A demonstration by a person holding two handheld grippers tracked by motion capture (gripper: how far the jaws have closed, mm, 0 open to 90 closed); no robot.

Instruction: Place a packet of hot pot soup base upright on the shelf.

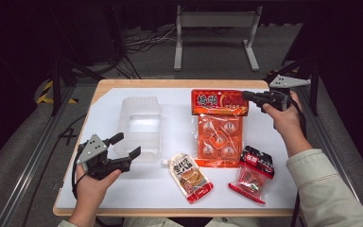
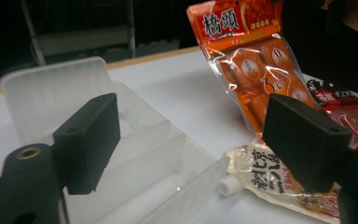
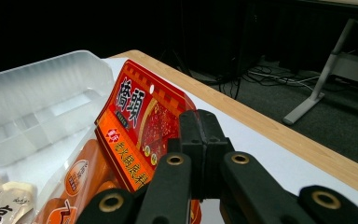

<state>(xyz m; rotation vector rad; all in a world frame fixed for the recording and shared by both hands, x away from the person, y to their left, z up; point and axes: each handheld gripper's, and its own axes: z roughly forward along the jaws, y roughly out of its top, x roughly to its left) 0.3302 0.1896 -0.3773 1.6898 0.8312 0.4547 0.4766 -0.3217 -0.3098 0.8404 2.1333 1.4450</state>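
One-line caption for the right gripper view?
Right gripper shut on the orange packet's top edge, clear tray behind.

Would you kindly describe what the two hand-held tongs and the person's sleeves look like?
Both tongs are black, each with two blocky rectangular jaws on rounded arms with brass-coloured rivet holes. The left tongs and right tongs each carry a grey three-cornered plate on top and trail a black cable. The right sleeve is pale greenish-beige with a buttoned-style cuff.

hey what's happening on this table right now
A person works with a gripper in each hand. The right gripper is shut on the top edge of the large orange packet, raising that end off the white table. The left gripper hangs open at the near end of the clear plastic bin. A spouted pouch and a red snack bag lie nearby.
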